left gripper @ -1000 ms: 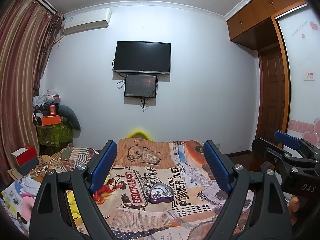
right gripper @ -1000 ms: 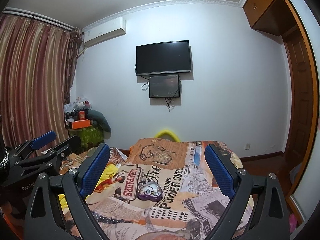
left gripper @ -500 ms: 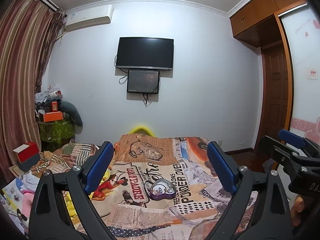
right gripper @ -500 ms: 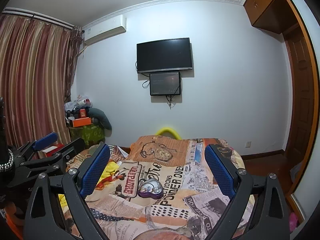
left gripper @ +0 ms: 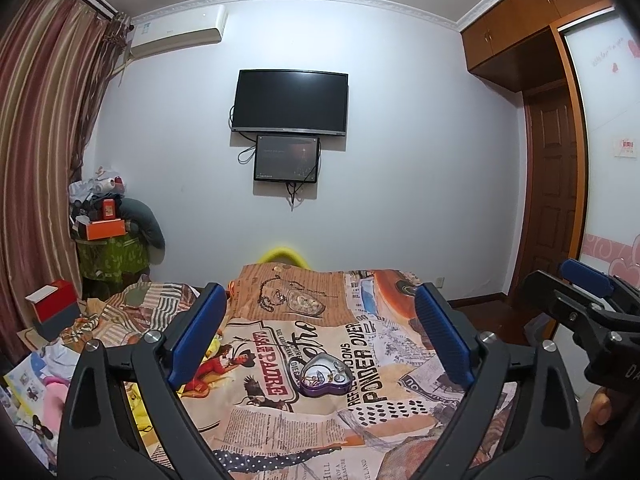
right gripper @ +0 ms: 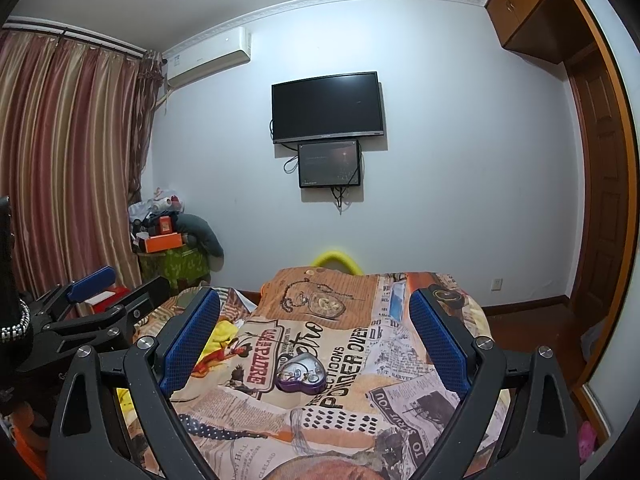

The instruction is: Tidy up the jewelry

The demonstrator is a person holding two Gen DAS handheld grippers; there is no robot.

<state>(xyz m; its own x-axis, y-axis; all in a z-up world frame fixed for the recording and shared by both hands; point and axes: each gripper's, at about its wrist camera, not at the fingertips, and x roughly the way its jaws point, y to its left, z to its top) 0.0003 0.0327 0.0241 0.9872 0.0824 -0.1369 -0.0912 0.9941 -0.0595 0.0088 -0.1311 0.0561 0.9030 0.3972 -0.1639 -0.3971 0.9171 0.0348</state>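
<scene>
A purple heart-shaped tin point(left gripper: 325, 378) lies open on the bed's printed cover point(left gripper: 360, 420), with small jewelry pieces inside. It also shows in the right wrist view point(right gripper: 301, 376). My left gripper point(left gripper: 318, 344) is open and empty, held above and short of the tin. My right gripper point(right gripper: 314, 340) is open and empty too, at a similar distance. Each gripper shows at the edge of the other's view, the right gripper point(left gripper: 588, 292) to the right and the left gripper point(right gripper: 100, 292) to the left.
A cluttered pile of clothes and boxes point(left gripper: 52, 320) lies left of the bed. A green stand with an orange box point(left gripper: 106, 228) is by the curtain. A TV point(left gripper: 290, 102) hangs on the far wall. A wooden door point(left gripper: 554, 208) stands at right.
Both grippers have risen and tilted down a little, so the tin sits lower and more from above in both views. Both stay open.
</scene>
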